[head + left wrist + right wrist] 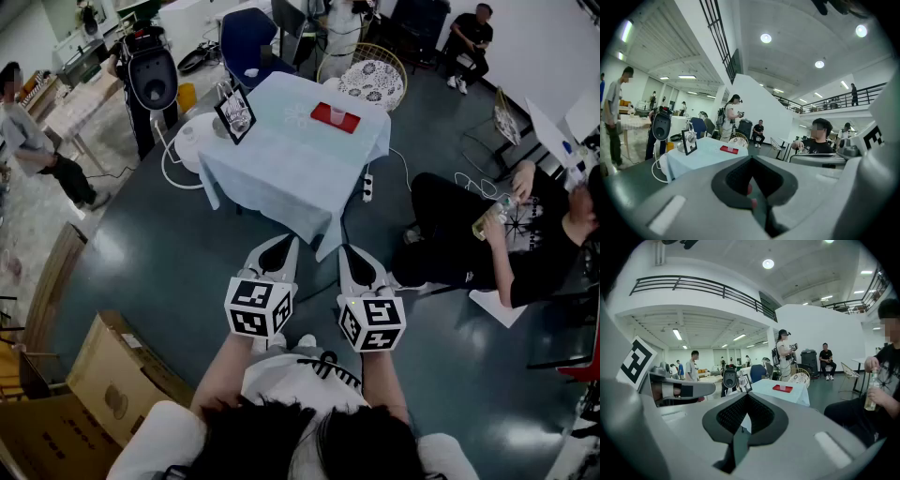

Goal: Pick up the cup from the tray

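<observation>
A small clear cup (337, 113) stands on a red tray (323, 115) at the far side of a table under a pale blue cloth (281, 159). Both grippers are held low near the person's body, well short of the table. My left gripper (278, 246) and my right gripper (351, 253) point towards the table, each with its jaws together and nothing between them. The left gripper view looks past the shut jaws of my left gripper (752, 187) at the tray (728, 149) far off. In the right gripper view my right gripper (743, 427) looks shut too, with the tray (782, 388) small in the distance.
A framed picture (234, 114) stands on the table's left corner. A person in black (506, 234) sits on the floor to the right, close to the table. Cardboard boxes (112, 375) lie at the lower left. A wicker chair (370, 80) stands behind the table and a power strip (367, 187) lies beside it.
</observation>
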Action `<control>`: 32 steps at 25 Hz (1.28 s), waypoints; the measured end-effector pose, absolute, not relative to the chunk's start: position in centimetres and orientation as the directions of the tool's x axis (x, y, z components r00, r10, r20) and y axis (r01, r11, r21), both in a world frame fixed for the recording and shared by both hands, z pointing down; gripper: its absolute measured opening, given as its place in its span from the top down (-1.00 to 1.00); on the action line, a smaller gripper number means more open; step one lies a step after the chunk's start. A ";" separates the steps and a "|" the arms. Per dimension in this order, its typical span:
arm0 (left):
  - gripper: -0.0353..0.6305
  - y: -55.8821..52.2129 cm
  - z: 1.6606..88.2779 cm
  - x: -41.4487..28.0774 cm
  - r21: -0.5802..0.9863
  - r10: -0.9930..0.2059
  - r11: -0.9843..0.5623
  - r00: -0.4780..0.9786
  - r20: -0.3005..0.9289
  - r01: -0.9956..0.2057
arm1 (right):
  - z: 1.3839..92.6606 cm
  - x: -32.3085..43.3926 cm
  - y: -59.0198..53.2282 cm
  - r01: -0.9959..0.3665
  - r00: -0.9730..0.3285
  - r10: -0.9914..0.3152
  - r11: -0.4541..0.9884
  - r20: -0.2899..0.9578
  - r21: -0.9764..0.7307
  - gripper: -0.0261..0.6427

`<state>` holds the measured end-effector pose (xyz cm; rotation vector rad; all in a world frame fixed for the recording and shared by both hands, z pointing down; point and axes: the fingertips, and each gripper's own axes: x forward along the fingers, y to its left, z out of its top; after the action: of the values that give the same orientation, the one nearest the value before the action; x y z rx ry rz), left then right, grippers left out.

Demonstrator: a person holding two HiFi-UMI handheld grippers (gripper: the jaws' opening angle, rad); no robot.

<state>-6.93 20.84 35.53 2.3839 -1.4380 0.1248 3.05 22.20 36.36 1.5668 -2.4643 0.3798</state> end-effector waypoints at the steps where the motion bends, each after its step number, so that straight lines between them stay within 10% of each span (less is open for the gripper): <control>1: 0.89 20.8 35.6 -7.0 0.252 -0.839 -0.423 0.481 0.253 -0.870 | 36.4 3.0 22.2 -0.908 -0.419 -0.858 0.404 0.299 -0.111 0.86; 32: 0.89 20.5 36.3 -5.6 0.246 -0.842 -0.404 0.463 0.275 -0.881 | 36.1 4.4 21.8 -0.866 -0.499 -0.828 0.471 0.255 -0.165 0.73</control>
<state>-5.59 20.45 36.30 2.3626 -1.4557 0.1514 4.43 21.84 36.09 1.4912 -2.5725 0.4114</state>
